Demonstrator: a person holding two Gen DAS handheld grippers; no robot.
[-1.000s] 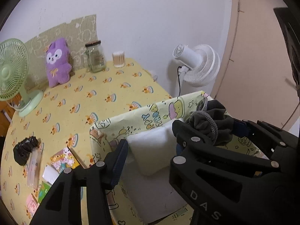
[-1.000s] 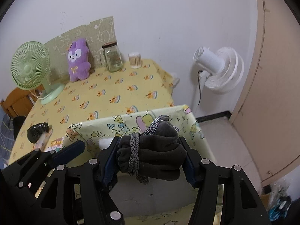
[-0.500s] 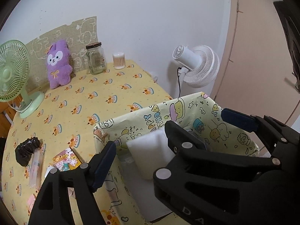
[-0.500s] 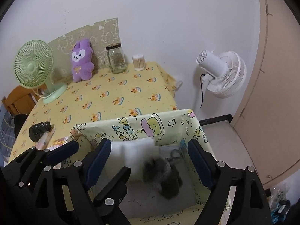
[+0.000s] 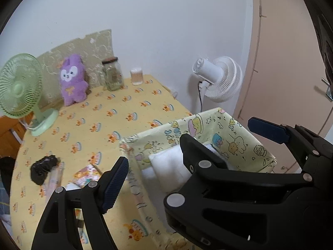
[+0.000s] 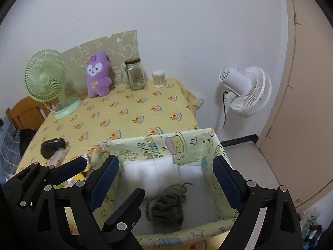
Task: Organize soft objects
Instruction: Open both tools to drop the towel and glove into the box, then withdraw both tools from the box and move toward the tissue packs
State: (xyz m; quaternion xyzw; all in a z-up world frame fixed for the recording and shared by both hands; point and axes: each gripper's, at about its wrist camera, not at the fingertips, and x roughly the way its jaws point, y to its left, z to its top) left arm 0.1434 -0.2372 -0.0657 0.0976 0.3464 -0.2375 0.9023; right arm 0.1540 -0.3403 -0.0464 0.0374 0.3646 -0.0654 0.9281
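A yellow cartoon-print fabric basket sits at the table's near right corner. Inside it lie a dark grey knitted bundle and a white folded pad. My right gripper hovers over the basket. Its jaws are opening, with nothing between them. My left gripper is open above the white pad and the basket's left wall. The right gripper's frame hides its right finger. A purple plush leans against the back wall. A small black soft item lies at the table's left.
A green desk fan, a glass jar and a swab pot stand along the back of the table. Printed packets lie left of the basket. A white floor fan and a door are to the right, a wooden chair to the left.
The right jaws spread and the dark knitted bundle dropped into the basket. The left jaws widened off the white pad. Both grippers have lifted slightly away from the basket.
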